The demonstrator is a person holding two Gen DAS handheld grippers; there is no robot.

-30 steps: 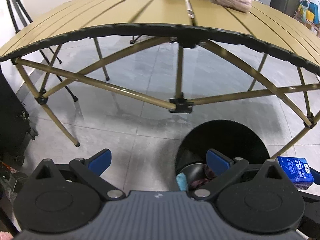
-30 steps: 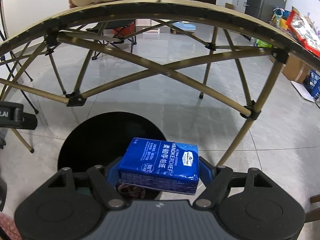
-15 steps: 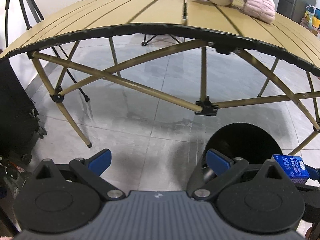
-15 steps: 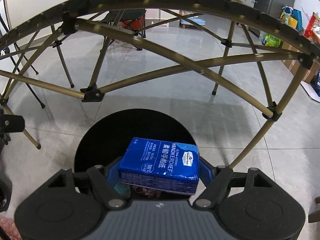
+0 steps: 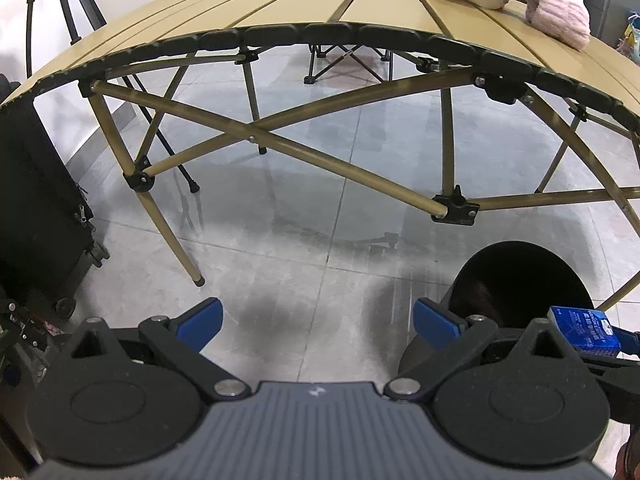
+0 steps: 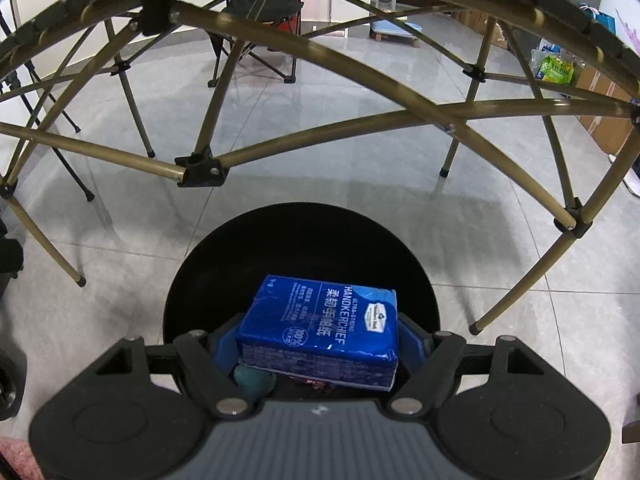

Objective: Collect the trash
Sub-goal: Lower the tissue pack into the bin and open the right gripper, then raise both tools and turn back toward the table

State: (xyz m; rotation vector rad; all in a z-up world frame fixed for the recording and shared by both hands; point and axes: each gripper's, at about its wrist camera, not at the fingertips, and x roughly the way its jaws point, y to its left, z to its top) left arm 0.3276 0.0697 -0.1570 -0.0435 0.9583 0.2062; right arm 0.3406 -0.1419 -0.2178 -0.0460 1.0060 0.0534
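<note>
Trash already lies in the bin [image 6: 304, 240]; my right gripper [image 6: 316, 344] pinches the tissue pack [image 6: 320, 328] above it, left gripper [image 5: 318, 320] spread empty.

A glossy floor of large grey tiles [image 5: 328, 216] reflects soft light. On it stands a folding camp table with a tan slatted top [image 5: 304, 0] and crossed brass-coloured metal legs [image 6: 320, 68]. A dark folding chair [image 6: 260, 12] sits beyond it. Cardboard boxes [image 6: 604, 88] line the right side, and a black wheeled case [image 5: 36, 216] stands at left beside a white wall [image 5: 12, 12].
</note>
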